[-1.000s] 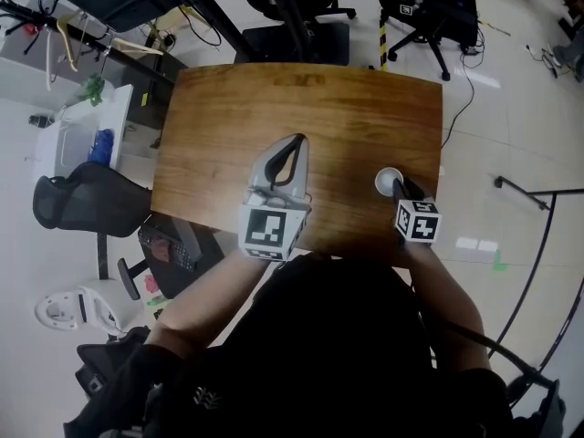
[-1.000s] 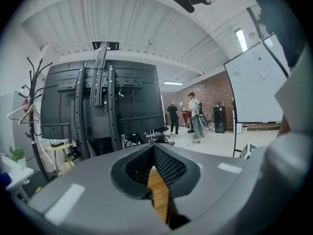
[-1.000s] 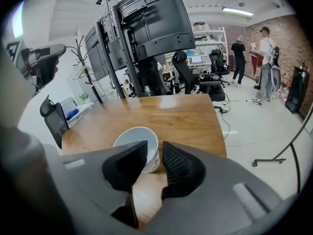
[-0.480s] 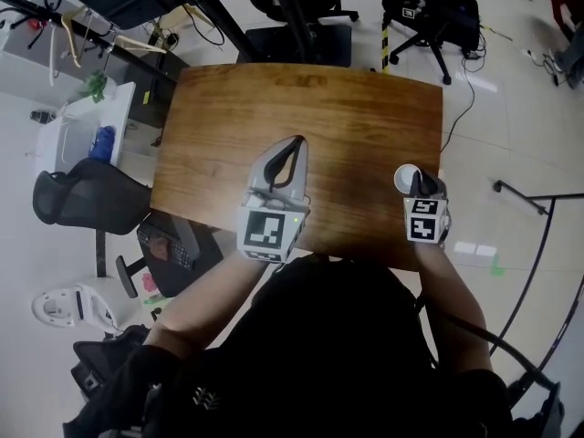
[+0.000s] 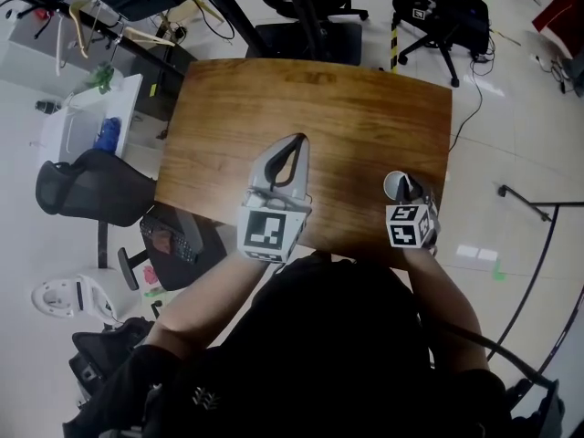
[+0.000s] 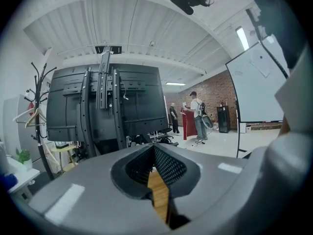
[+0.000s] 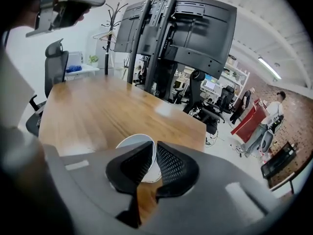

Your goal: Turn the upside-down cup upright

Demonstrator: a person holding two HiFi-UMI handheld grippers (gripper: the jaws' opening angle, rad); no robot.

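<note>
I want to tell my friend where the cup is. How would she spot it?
Find the big brown wooden table. Near its right edge, close to the person, the right gripper, whose jaws have just been closing, pinches the wall of a small cup. It is the only white, round thing there.

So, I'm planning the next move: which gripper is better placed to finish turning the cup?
Right. The right gripper has jaws that have just been closing and pinch the white cup by its wall. The left gripper is shut and empty at the wooden table middle, apart from the cup.
</note>
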